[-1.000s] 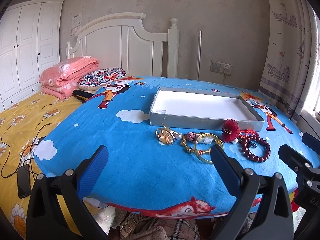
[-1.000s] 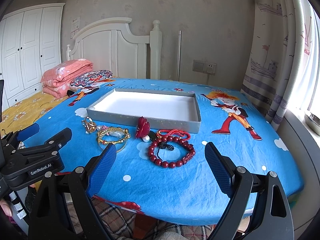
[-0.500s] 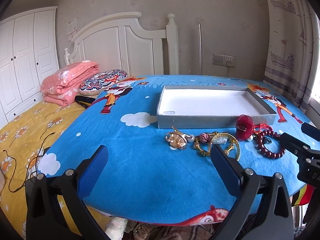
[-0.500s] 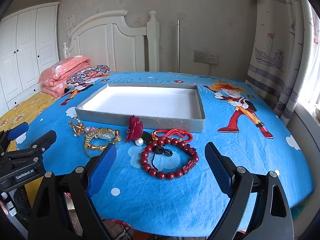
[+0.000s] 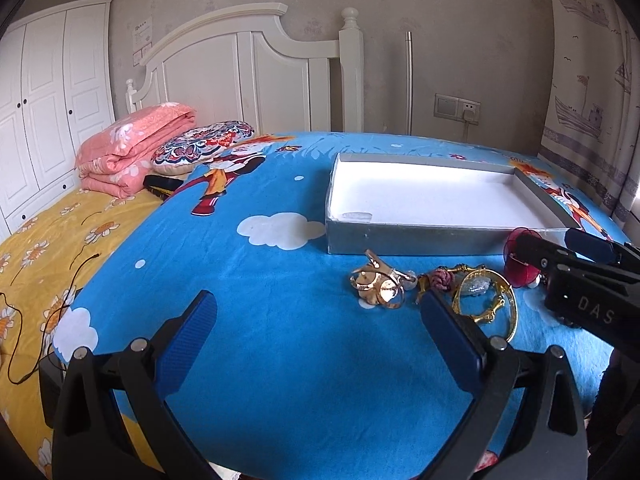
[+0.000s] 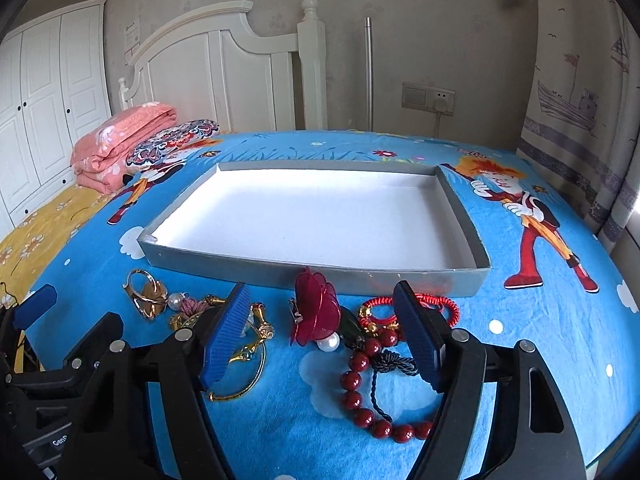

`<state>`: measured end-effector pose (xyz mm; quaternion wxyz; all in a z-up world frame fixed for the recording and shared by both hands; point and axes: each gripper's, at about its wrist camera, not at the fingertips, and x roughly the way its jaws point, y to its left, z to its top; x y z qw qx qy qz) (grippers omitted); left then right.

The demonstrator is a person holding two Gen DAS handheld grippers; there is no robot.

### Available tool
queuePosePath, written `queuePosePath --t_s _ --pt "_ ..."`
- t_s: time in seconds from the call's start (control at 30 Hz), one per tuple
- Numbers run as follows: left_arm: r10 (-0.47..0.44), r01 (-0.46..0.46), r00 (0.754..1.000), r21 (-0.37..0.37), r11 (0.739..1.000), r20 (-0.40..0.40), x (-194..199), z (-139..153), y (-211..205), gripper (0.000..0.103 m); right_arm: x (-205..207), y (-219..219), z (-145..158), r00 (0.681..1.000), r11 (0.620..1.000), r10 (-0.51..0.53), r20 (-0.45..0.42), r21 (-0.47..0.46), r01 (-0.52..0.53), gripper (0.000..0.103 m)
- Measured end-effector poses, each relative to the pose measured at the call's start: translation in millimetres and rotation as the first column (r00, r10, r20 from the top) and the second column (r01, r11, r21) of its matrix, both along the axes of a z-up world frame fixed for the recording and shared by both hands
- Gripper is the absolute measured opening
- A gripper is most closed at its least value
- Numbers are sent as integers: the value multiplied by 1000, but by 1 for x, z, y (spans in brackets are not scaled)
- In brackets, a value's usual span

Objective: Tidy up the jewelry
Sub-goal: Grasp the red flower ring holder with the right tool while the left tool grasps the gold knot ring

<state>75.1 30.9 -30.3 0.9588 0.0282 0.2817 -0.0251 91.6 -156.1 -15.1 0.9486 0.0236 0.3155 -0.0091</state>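
Right gripper (image 6: 320, 340) sat low in the frame, jaws wide and holding nothing. Between its blue pads (image 6: 224, 336) lay the red flower clip (image 6: 316, 314) with a white pearl just below it, and the red bead bracelet (image 6: 376, 384) curled at lower centre, partly under the right-hand pad. A red cord loop (image 6: 408, 306) lay just beyond the beads, near the tray wall. The gold bangle (image 6: 244, 364) showed behind the left-hand pad, at lower left.

Left gripper (image 5: 316, 330) at the bottom of its frame, jaws also wide, nothing between them but blue blanket (image 5: 280, 300). Just beyond its right-hand pad, at centre right: a gold clip (image 5: 376, 284), a small pink knot, then the bangle. The other gripper's black body cut in from the right edge, hiding the beads.

Farther up, at centre, the grey tray (image 6: 304, 270), white inside, stood on the blanket with all the jewelry outside its near wall.

Upper left of the frame: folded pink quilt (image 5: 132, 148), patterned pillow (image 5: 200, 146), white headboard (image 5: 248, 64), white wardrobe (image 5: 44, 92). Curtain (image 6: 576, 92) at upper right.
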Motion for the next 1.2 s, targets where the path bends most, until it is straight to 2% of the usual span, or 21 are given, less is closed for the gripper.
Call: queuePosePath --t_s 0.23,0.3,0.37,0.5,0.57,0.6,0.87,1.2 --pt "-20 20 999 -23 1000 -32 17 -3 -9 93 12 6 -7 999 1000 16 -47 -23 -17 45" --pt "-23 23 999 -13 1000 -44 24 -4 -14 88 12 6 -9 999 999 12 -52 -31 -14 28" --pt "-32 31 997 -15 999 -64 31 -6 -17 82 10 5 -8 999 999 25 -43 -21 -26 25" --pt "-56 55 994 -13 998 -94 42 -10 -23 70 5 1 -6 999 999 33 -23 -14 -33 25" --pt "-79 77 990 -18 997 -115 47 -14 -26 57 2 -2 -7 999 999 32 -19 -3 -32 25" --pt "-97 94 987 -28 995 -126 49 -16 -27 43 1 -3 -7 999 1000 31 -16 2 -31 25" --pt "-86 84 994 -24 996 -71 33 -16 -28 43 -12 -10 -5 999 999 40 15 32 -40 25" --pt "-99 99 995 -53 994 -8 -2 2 -31 43 -42 -3 9 995 998 70 73 -1 -70 25"
